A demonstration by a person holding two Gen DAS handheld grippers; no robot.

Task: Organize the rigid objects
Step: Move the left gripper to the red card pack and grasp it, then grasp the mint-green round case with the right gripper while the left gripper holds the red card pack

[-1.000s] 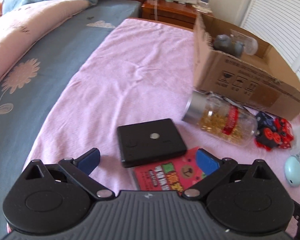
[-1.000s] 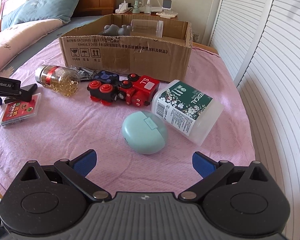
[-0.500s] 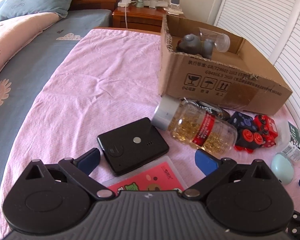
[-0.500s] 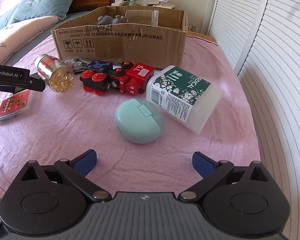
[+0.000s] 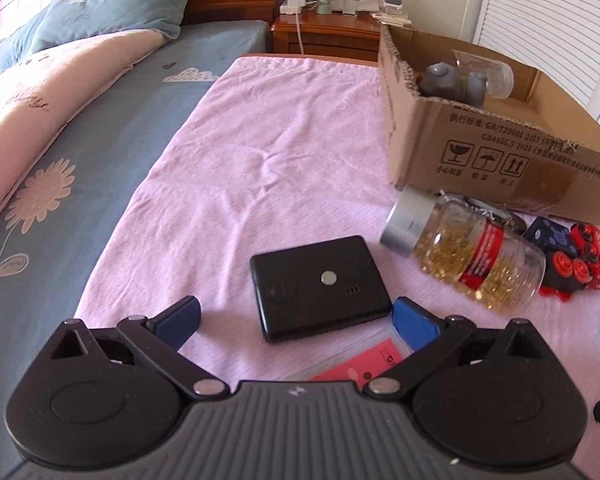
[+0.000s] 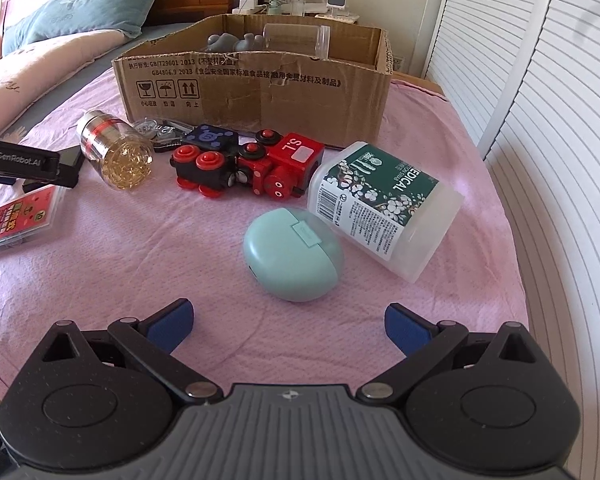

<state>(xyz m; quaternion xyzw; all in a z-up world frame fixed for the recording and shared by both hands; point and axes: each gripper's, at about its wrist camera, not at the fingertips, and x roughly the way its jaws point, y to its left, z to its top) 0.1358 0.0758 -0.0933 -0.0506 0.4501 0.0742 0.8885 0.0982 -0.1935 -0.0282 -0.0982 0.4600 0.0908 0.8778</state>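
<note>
Hovering over the pink towel (image 5: 260, 160) on the bed, your left tongs (image 5: 296, 312) are spread wide and empty, straddling the black case (image 5: 320, 288); your right tongs (image 6: 286, 320) are equally released, just short of the mint case (image 6: 292, 254). Both things lie outside the cardboard box (image 6: 260, 92). Close low on the black case and you may pinch the towel or the red card pack (image 5: 364, 364) beside it (it sits very flat). The rounded mint case could squirt sideways toward the white tub (image 6: 384, 208).

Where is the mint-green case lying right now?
In the right wrist view, the mint-green case lies centrally on the pink cloth, before the red toy train, touching the clear jar.
</note>
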